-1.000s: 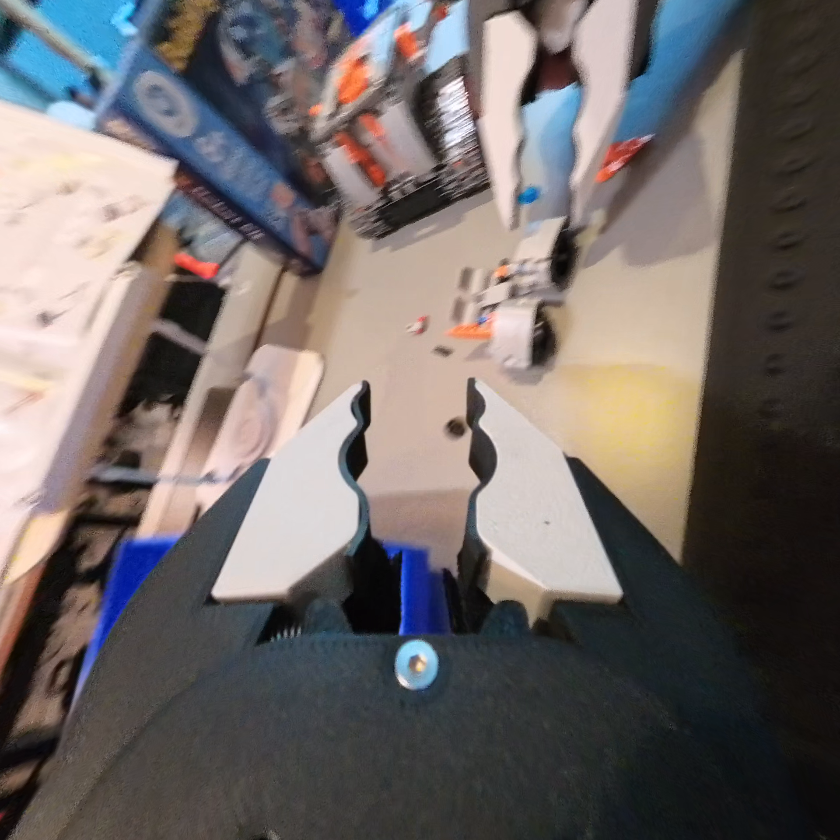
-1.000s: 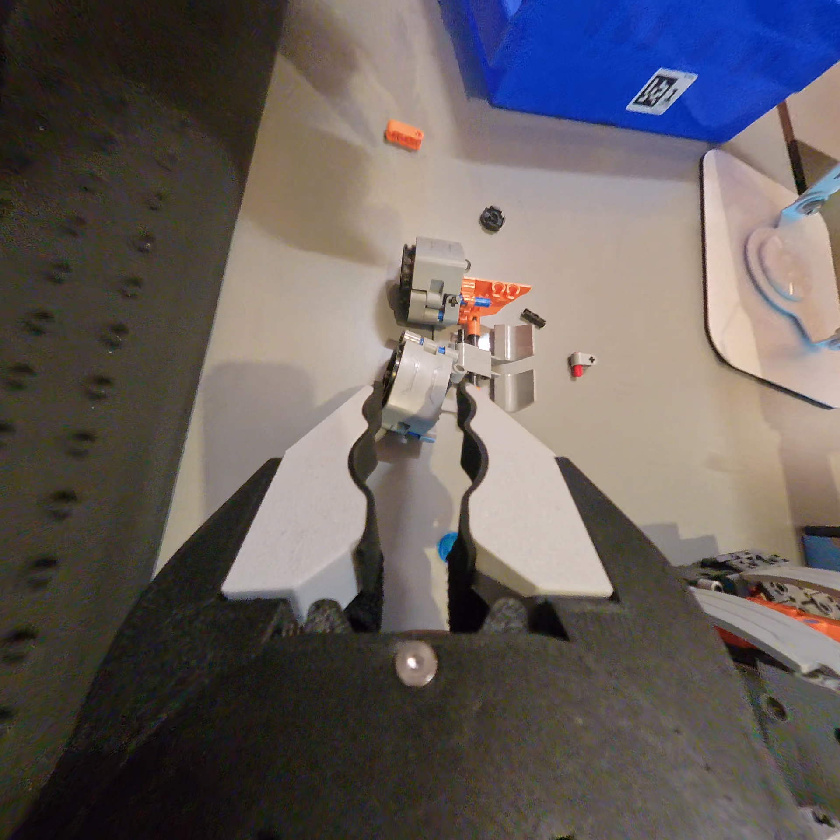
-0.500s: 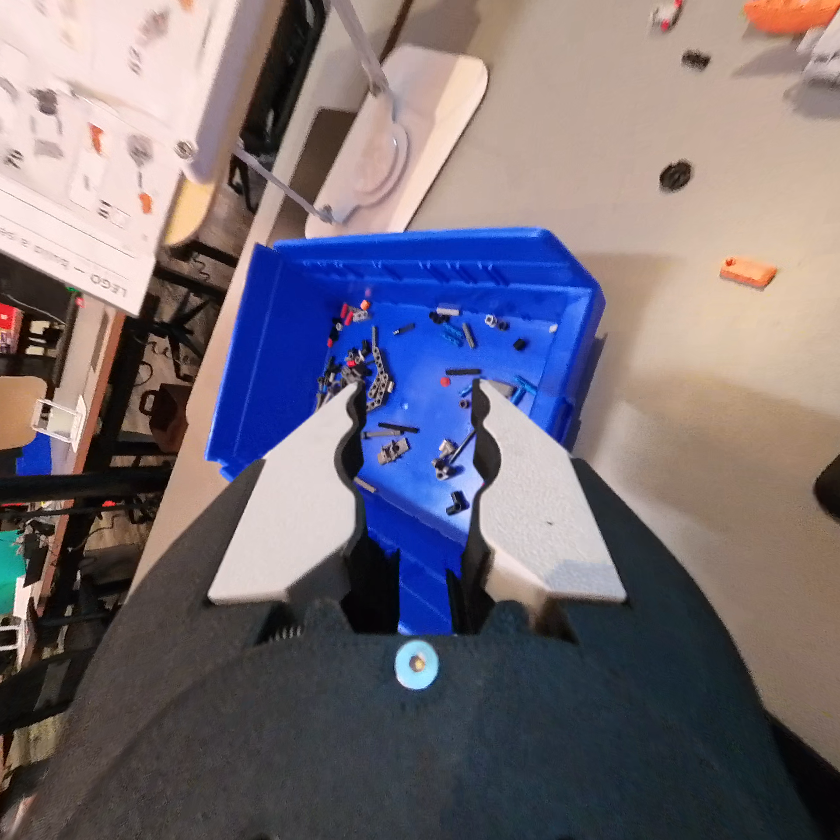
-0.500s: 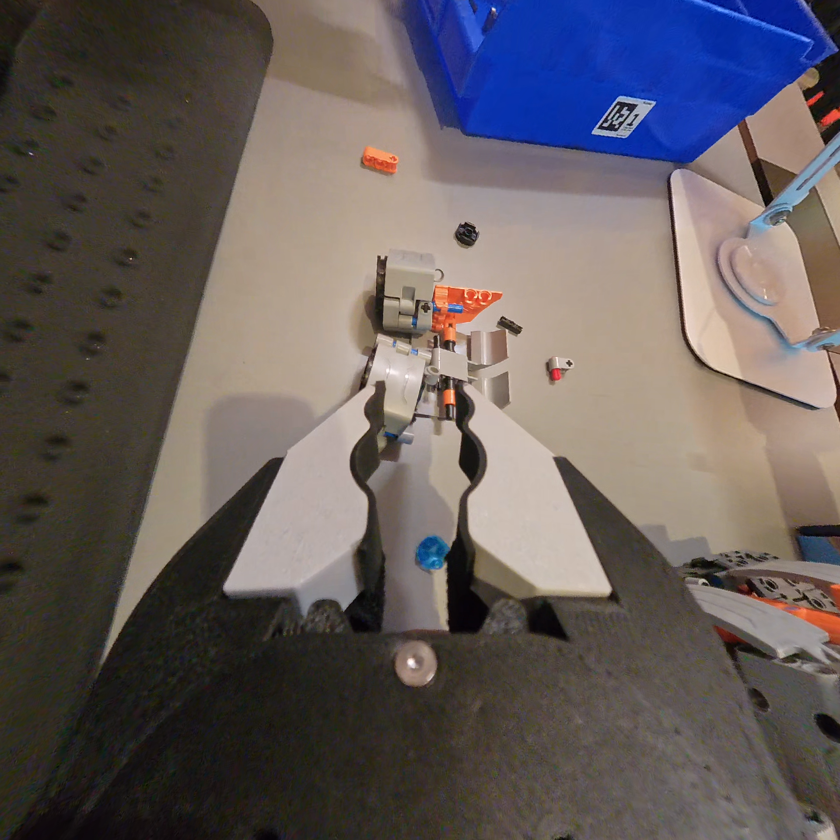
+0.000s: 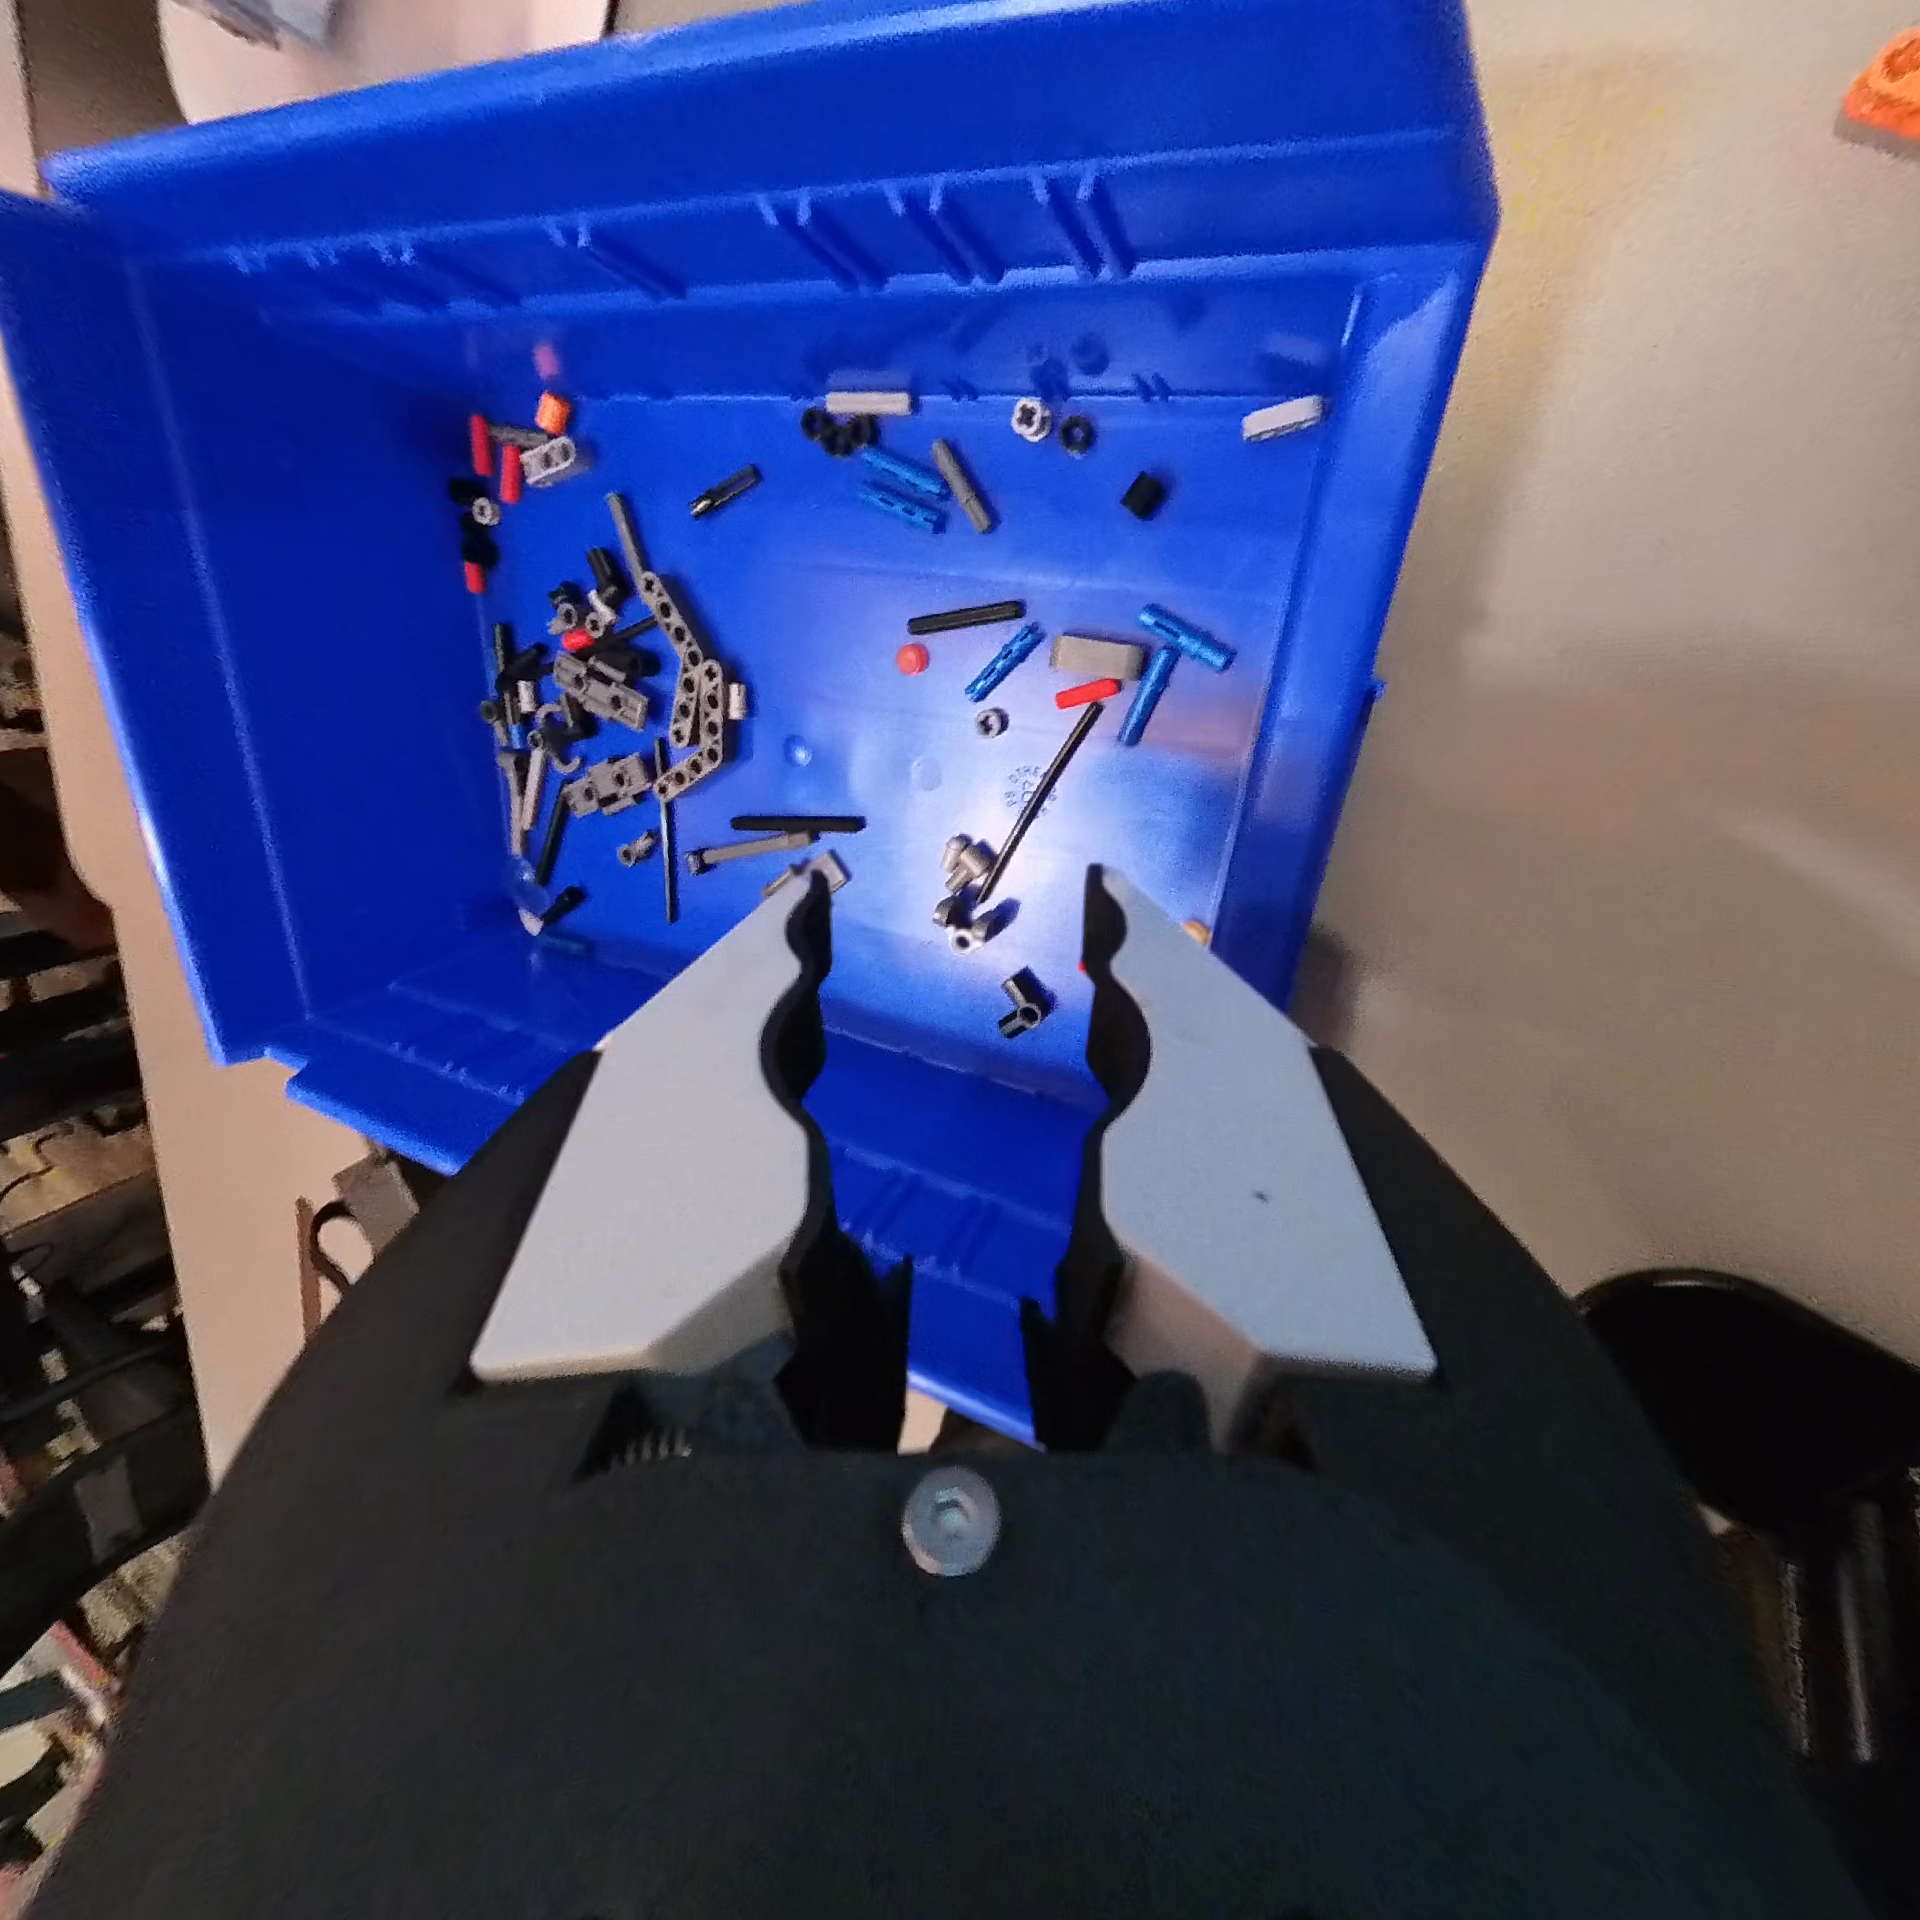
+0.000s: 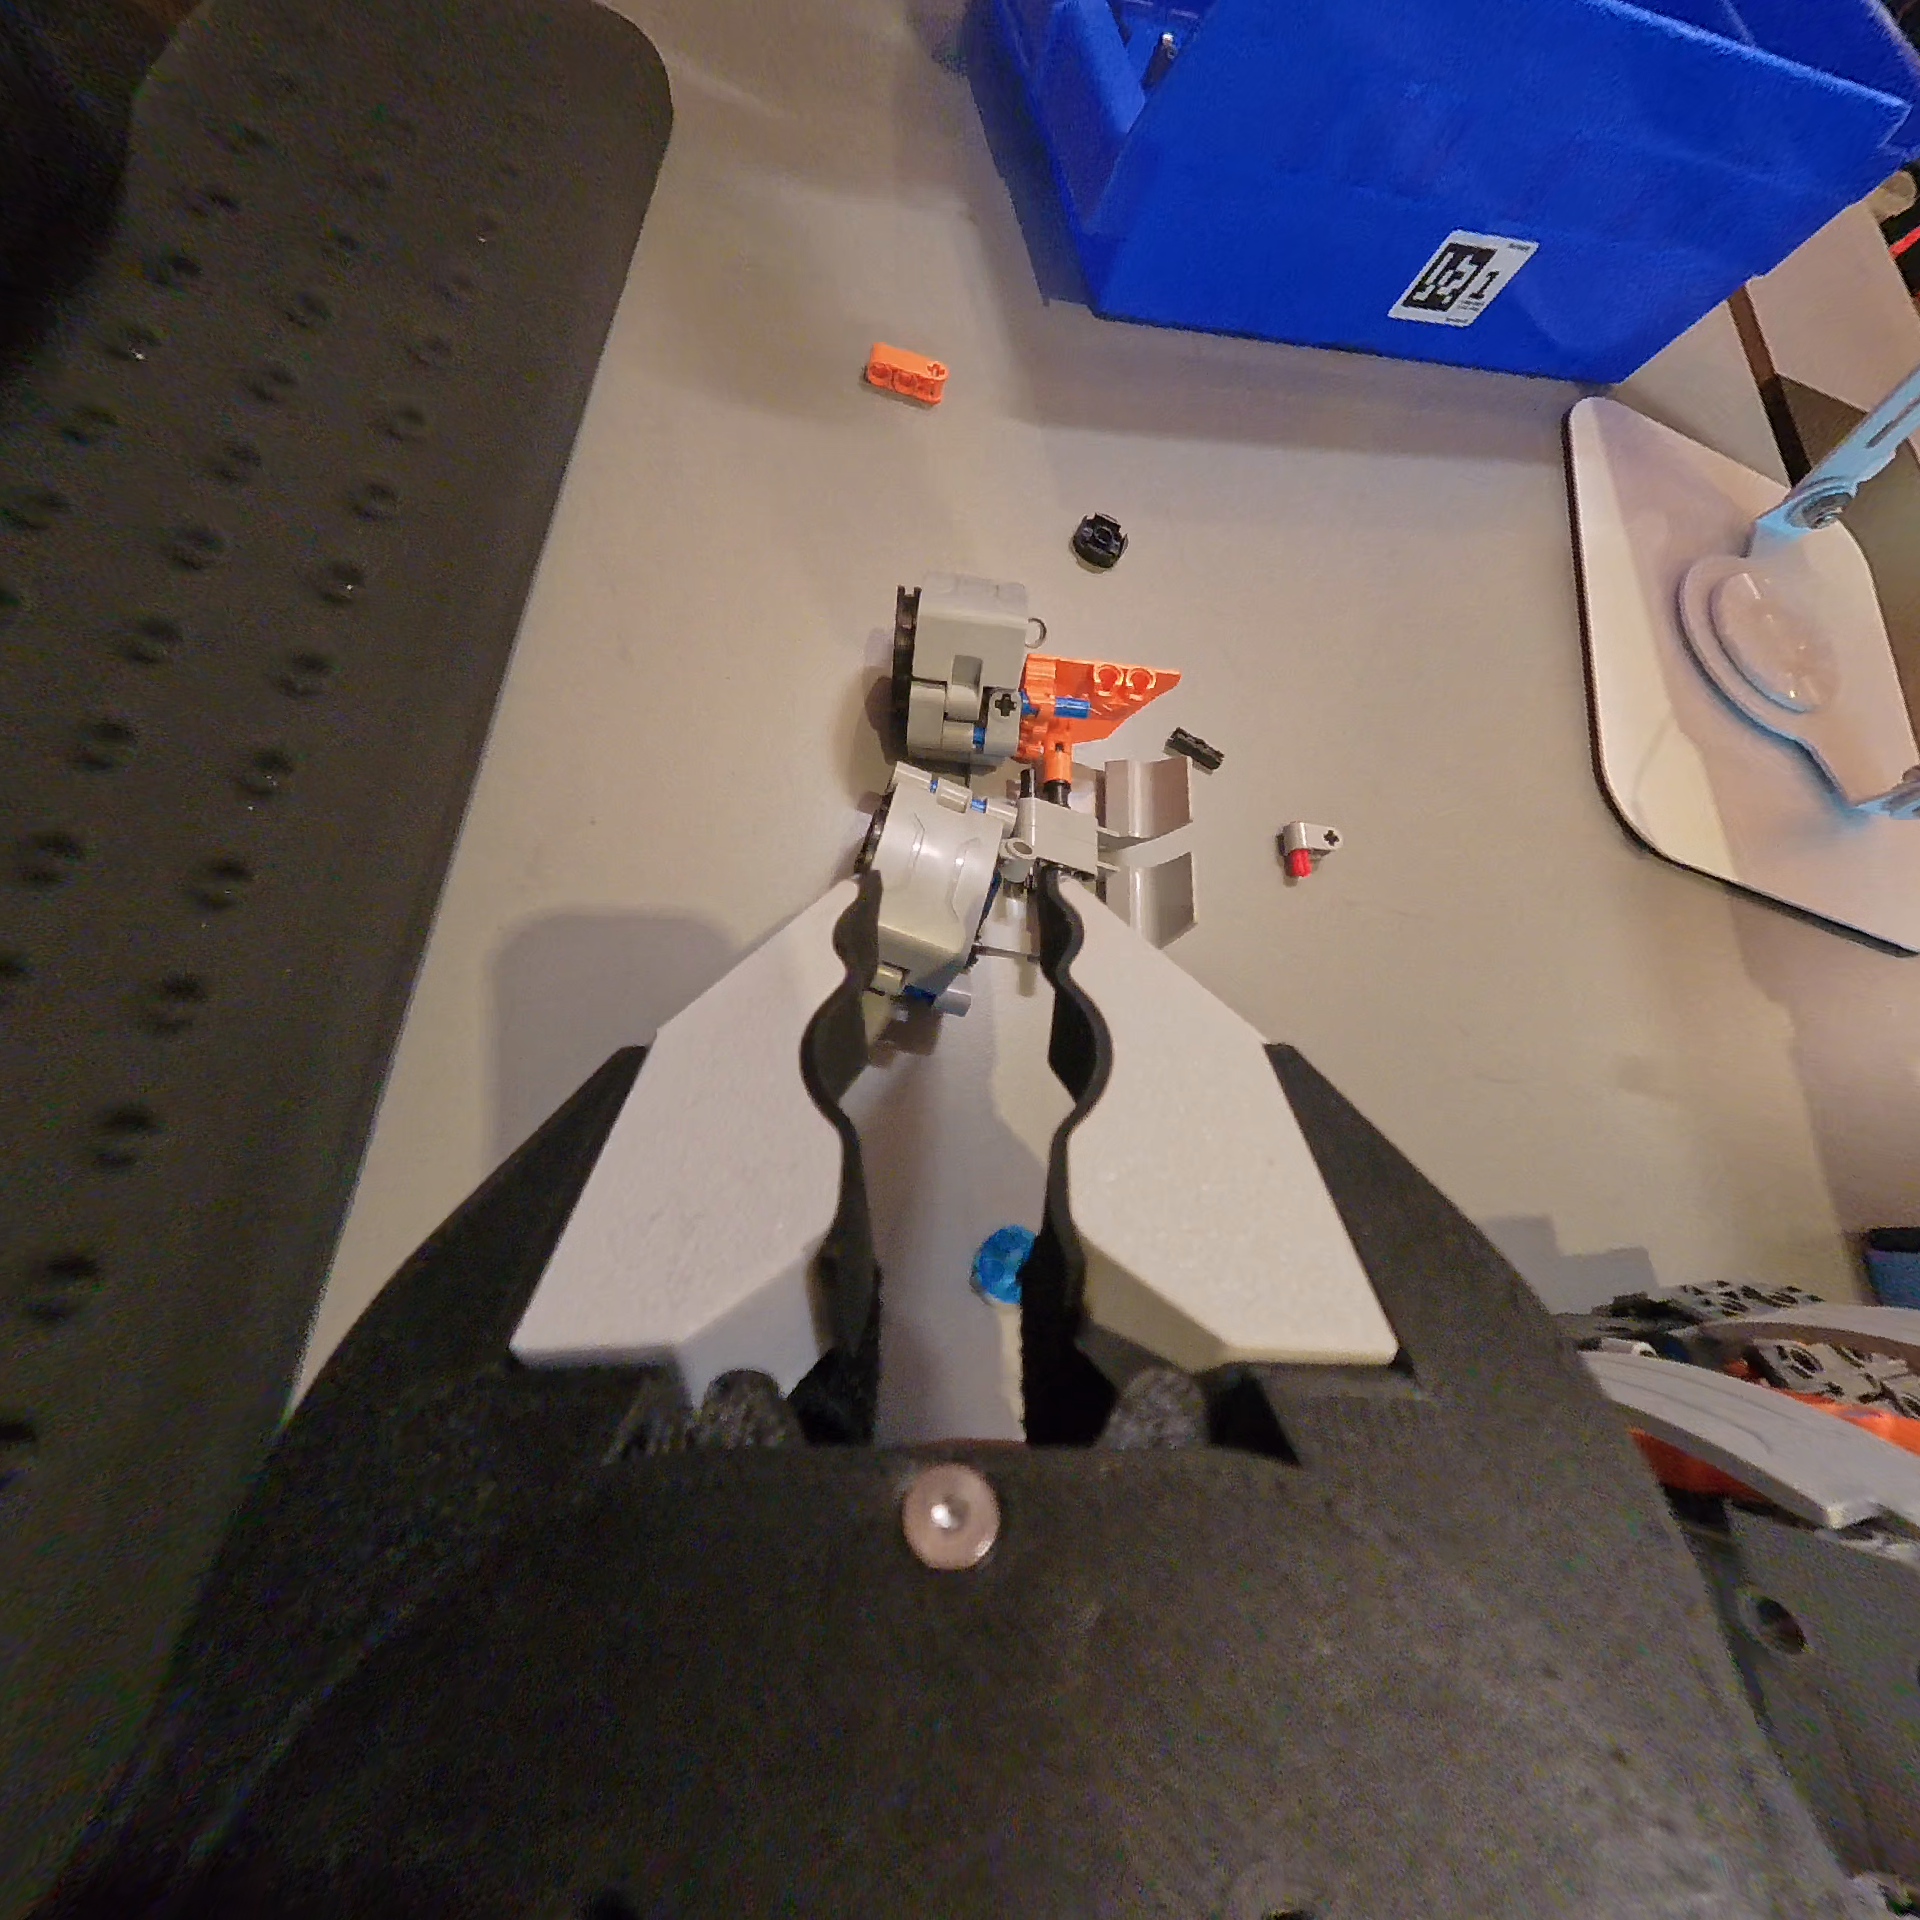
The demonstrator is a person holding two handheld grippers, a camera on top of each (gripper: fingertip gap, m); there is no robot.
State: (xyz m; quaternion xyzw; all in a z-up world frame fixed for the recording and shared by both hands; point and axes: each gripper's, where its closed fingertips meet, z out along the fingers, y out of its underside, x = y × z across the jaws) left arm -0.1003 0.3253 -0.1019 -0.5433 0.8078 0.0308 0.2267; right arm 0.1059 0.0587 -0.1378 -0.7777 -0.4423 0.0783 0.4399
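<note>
Hovering over the blue bin, the left gripper has its fingers released, gap wide, nothing between them. Bin floor holds loose small parts: blue pins, a grey angled beam, black axles, red bits, a grey connector cluster just ahead of the fingertips. Whether the tips touch the bin floor can't be told.

Right gripper sits low over the counter, fingers parted and straddling the near end of the grey-and-orange model. Left finger is against the model's grey wheel housing; the right tip is at its axle side. Not clenched; a gap is visible beside the housing.

Around the model, all apart from it: black round piece beyond it, orange brick farther toward the bin, black stub and grey-red connector to the right. Blue round stud lies on the counter between the right gripper's fingers, near their base.

Bin stands at the counter's far edge, tag sticker on its side. White stand base at the right edge. Black perforated mat along the left edge.
</note>
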